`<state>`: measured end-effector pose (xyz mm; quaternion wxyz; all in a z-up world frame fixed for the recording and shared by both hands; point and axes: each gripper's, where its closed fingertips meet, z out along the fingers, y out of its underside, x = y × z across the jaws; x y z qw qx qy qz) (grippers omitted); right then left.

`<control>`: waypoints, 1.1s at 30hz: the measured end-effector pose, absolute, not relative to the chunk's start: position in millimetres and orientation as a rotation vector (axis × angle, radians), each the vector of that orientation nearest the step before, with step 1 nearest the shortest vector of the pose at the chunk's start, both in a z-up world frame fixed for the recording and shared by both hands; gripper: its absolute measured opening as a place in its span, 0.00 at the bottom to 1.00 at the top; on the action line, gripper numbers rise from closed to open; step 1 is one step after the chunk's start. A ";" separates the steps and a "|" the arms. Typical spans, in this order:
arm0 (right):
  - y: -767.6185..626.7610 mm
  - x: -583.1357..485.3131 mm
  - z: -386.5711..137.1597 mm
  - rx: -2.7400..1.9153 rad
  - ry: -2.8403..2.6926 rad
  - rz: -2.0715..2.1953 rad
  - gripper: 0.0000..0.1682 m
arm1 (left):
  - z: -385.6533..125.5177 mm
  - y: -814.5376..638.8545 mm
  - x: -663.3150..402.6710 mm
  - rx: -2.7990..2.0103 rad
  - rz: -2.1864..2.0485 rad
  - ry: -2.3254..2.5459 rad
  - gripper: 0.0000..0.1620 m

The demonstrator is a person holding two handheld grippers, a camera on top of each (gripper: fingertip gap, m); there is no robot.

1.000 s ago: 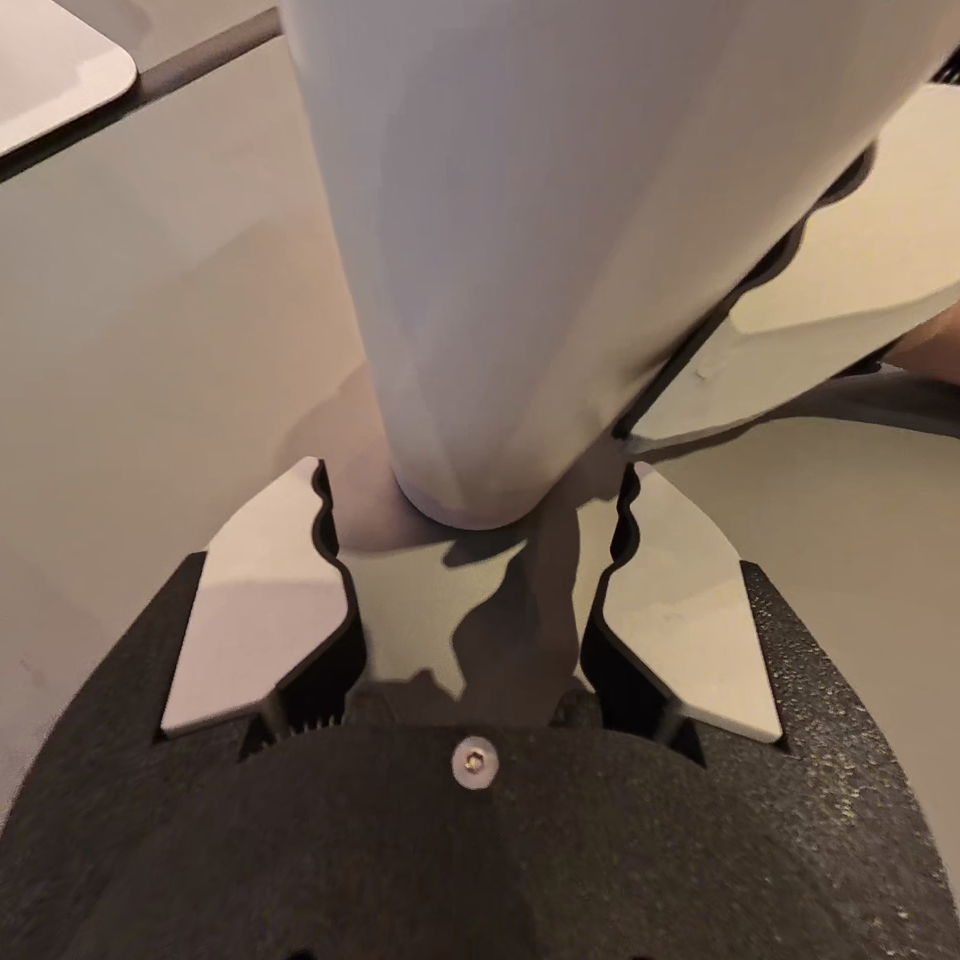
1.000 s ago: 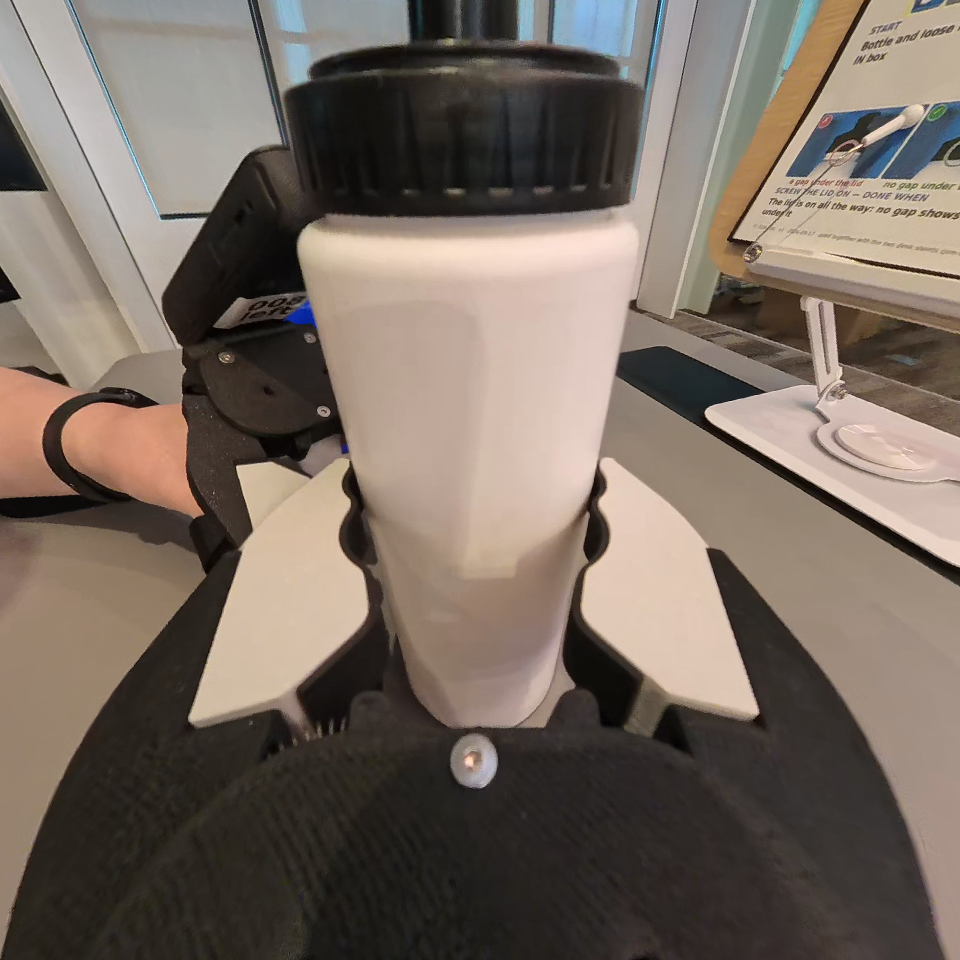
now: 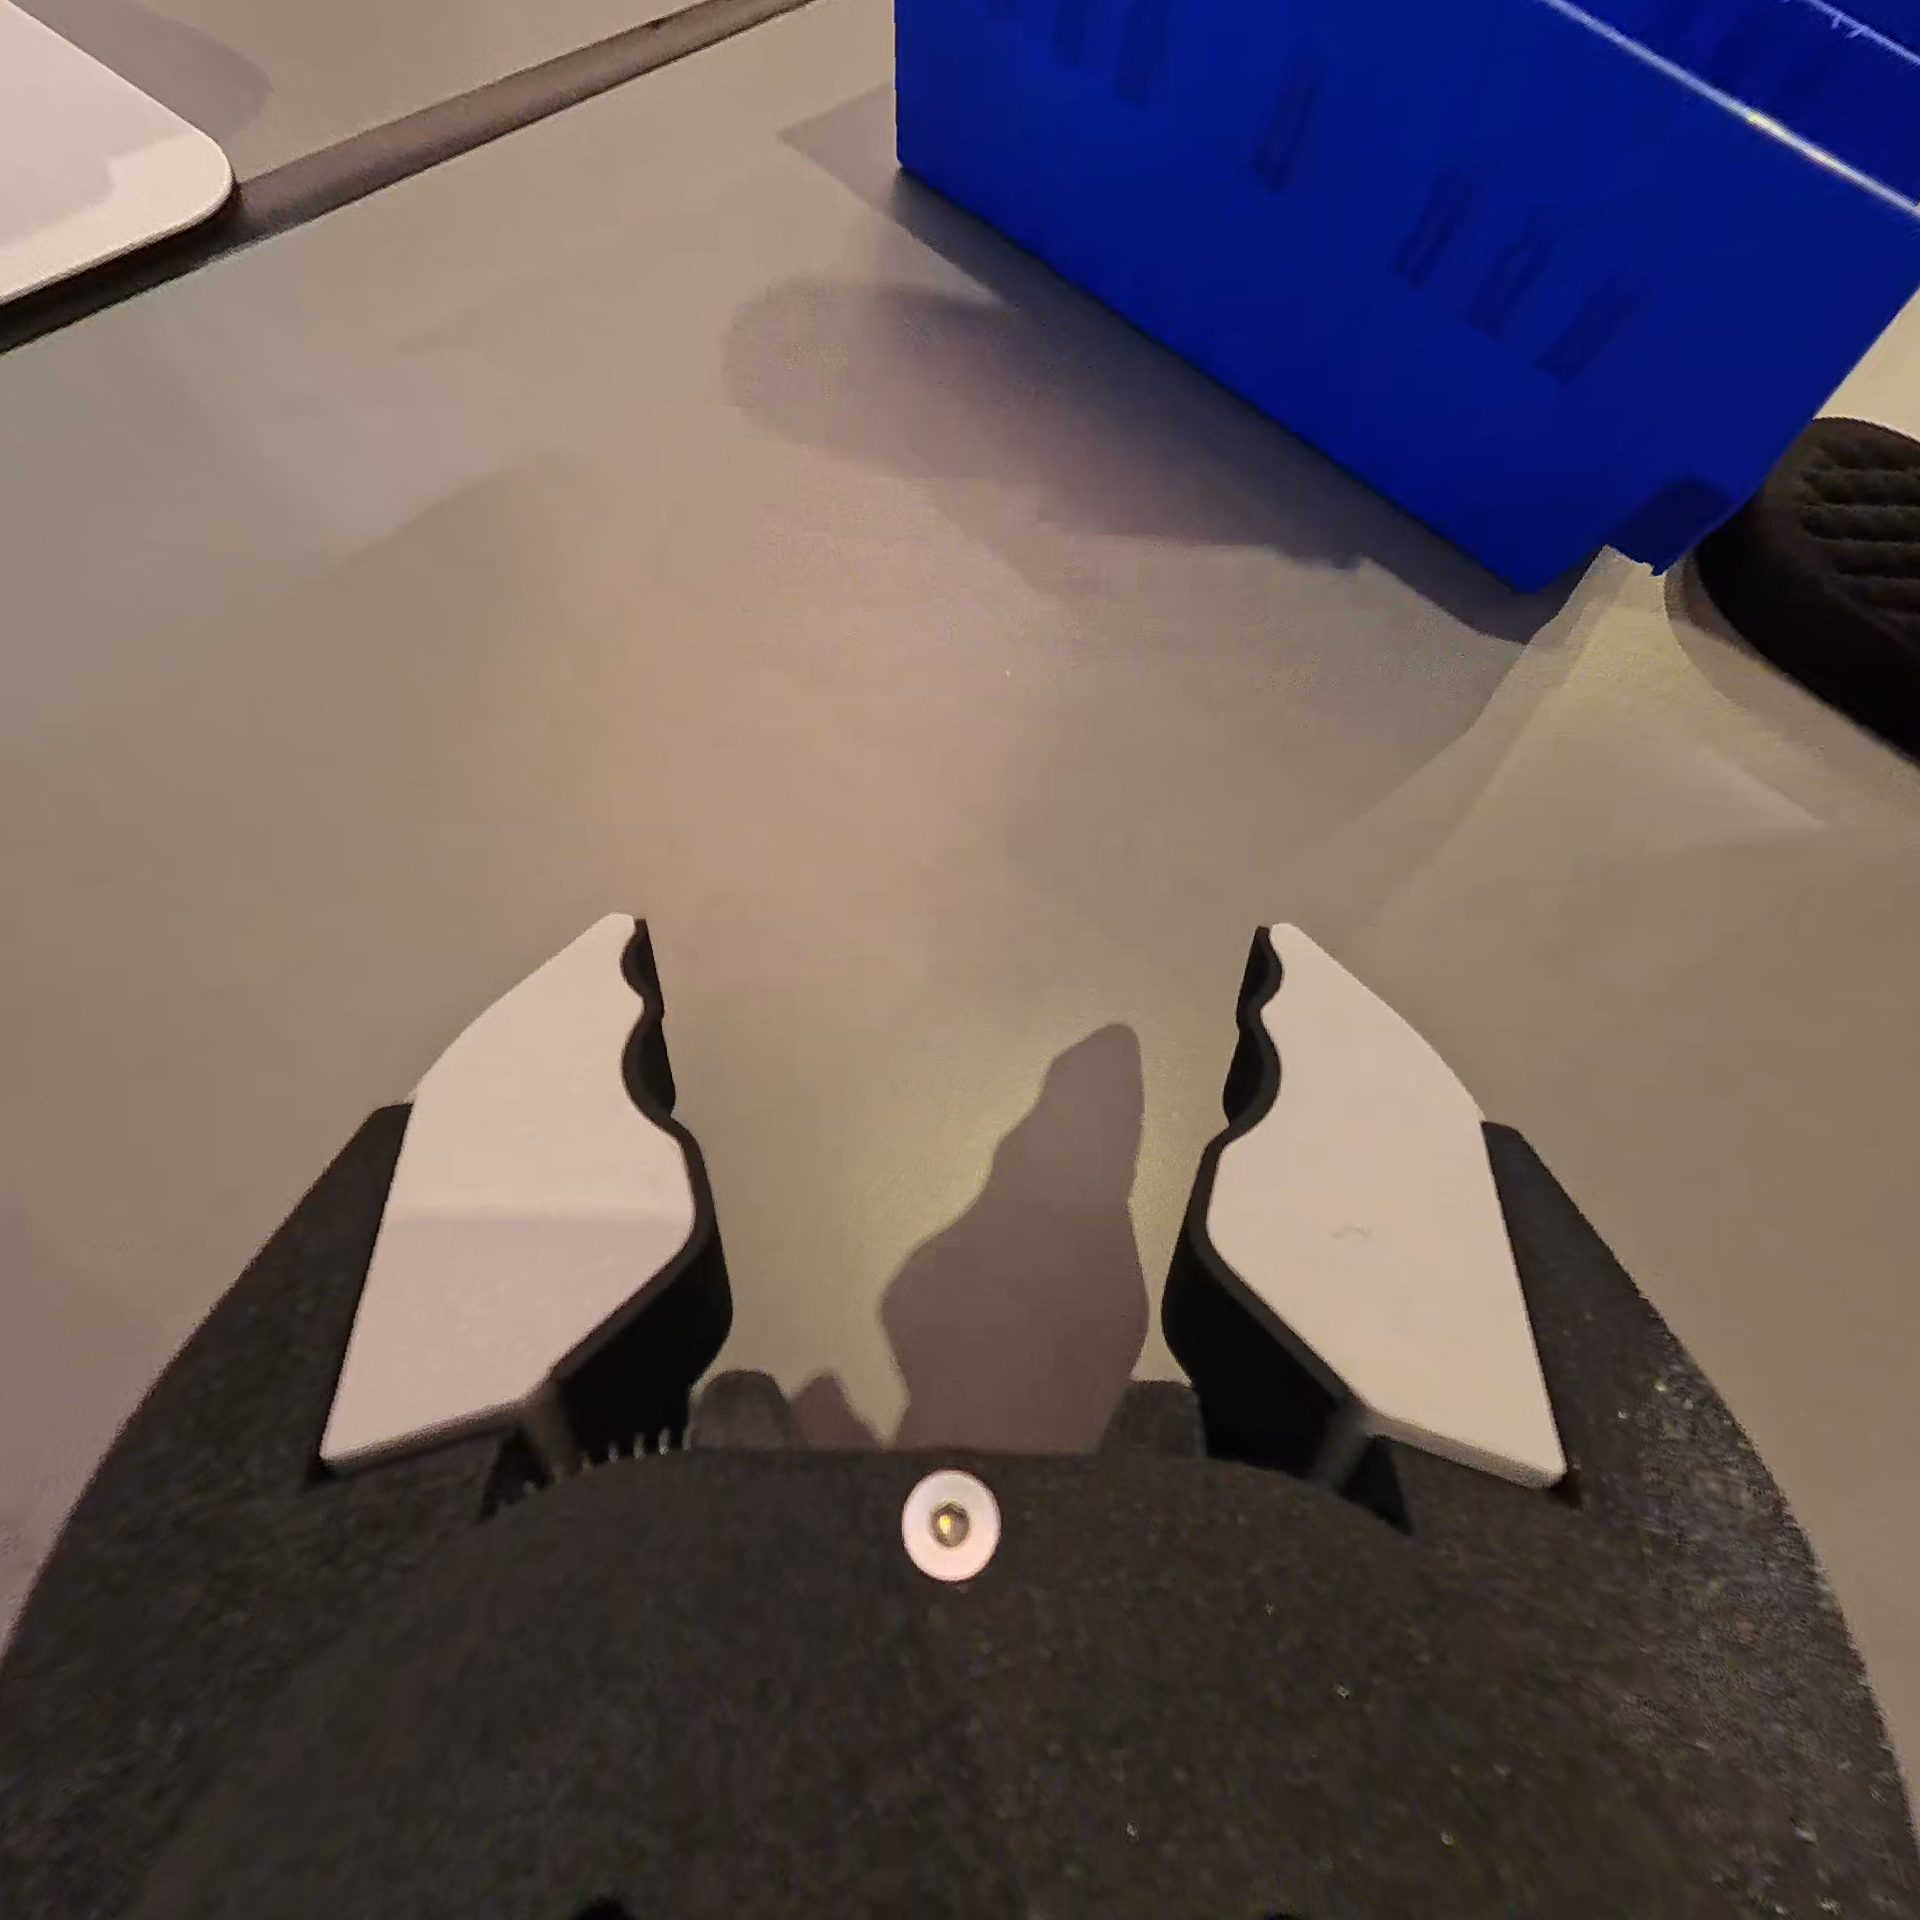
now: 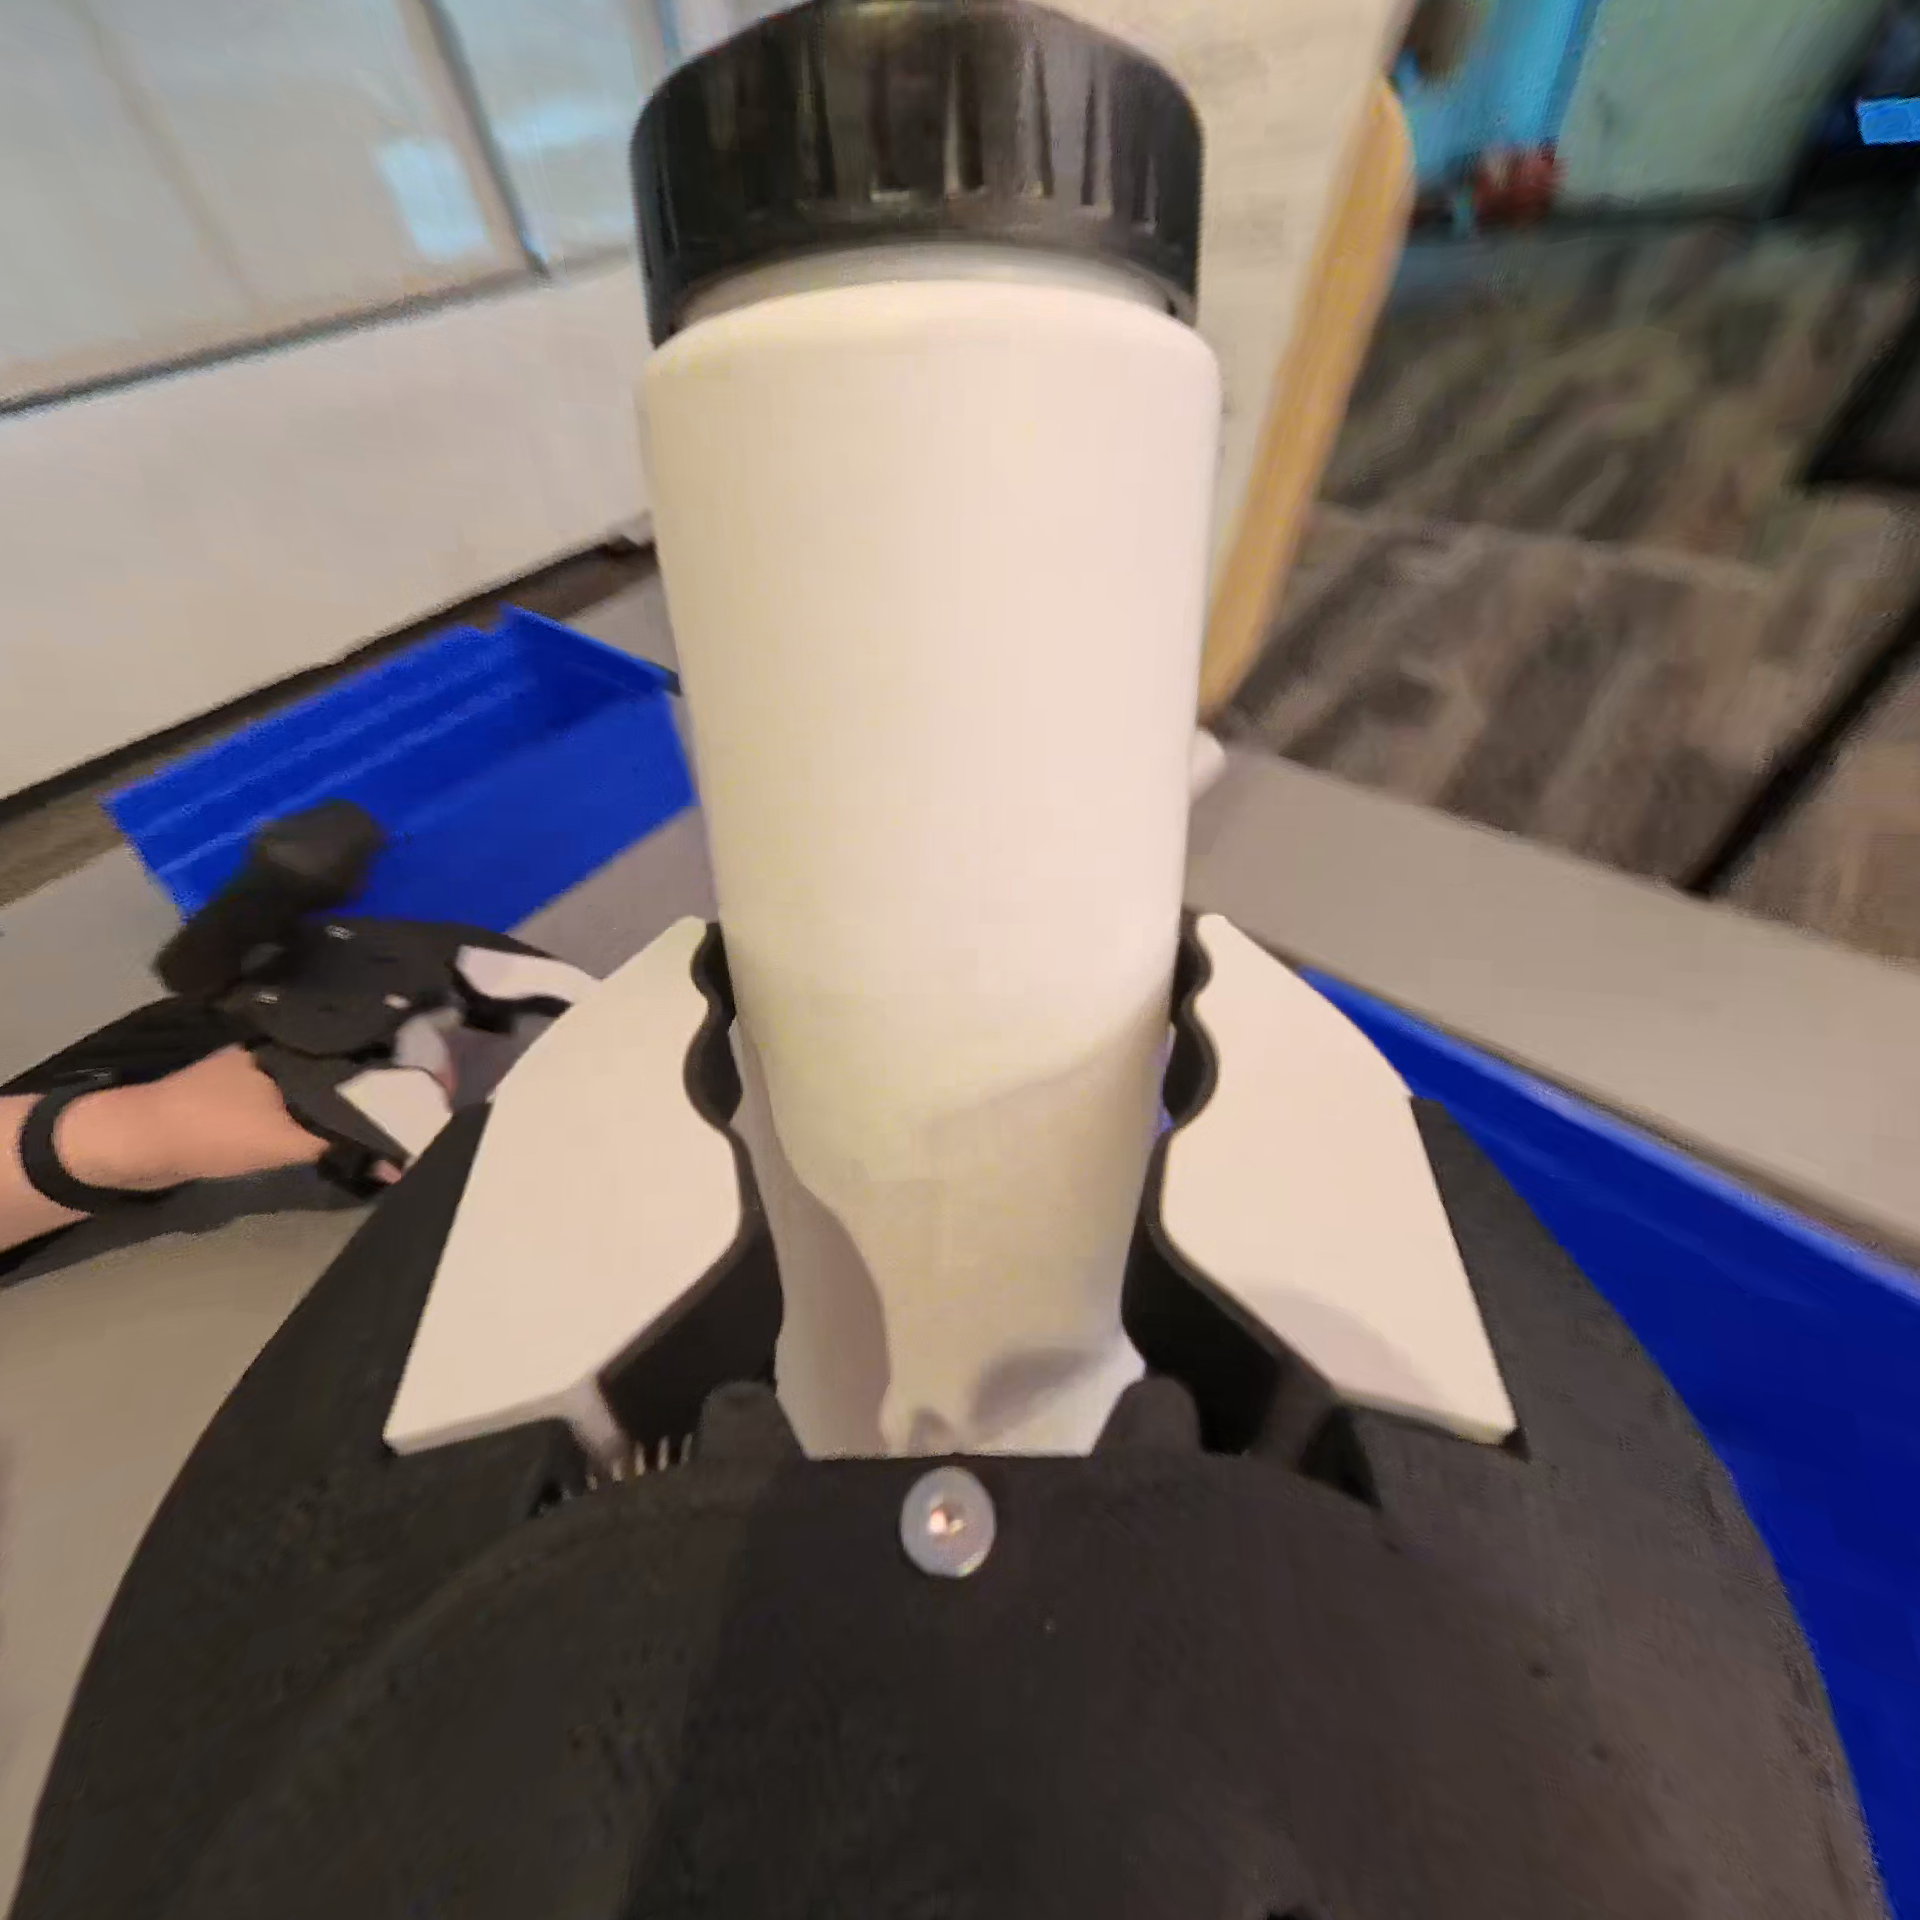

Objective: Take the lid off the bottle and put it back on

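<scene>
The right gripper (image 4: 951, 997) is clenched on the lower body of the white bottle (image 4: 935, 623), which fills the centre of the right wrist view and rises toward the top of the frame. Its black ribbed lid (image 4: 914, 156) sits on the neck at top centre, tilted a little, with a thin strip of white neck showing under its rim. Both white fingers (image 4: 582, 1195) press against the bottle's sides.

The left gripper (image 3: 951, 1039) is released and holds nothing; its fingers stand well apart in the lower half of the left wrist view, over bare table. It also shows at mid left of the right wrist view, held by a hand (image 4: 156, 1132) with a black strap around the wrist.

The table (image 3: 520, 623) is a smooth grey surface with soft shadows. A blue plastic bin (image 3: 1403, 229) stands on it at the upper right of the left wrist view, with a dark textured object (image 3: 1829, 582) just beside it at the right edge. A white rounded slab (image 3: 83, 187) lies in the upper left corner, beyond a dark seam.

In the right wrist view the room is blurred: pale window panels (image 4: 260, 208) at upper left, a wood-edged board (image 4: 1320, 416) behind the bottle, and grey mottled carpet (image 4: 1558, 520) at upper right.
</scene>
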<state>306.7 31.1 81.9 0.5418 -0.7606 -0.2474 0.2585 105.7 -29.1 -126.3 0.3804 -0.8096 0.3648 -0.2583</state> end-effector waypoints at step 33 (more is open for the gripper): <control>28.9 433.5 -137.5 -2.984 -0.325 0.127 0.49 | -136.3 -35.2 108.9 -2.106 -0.665 0.981 0.64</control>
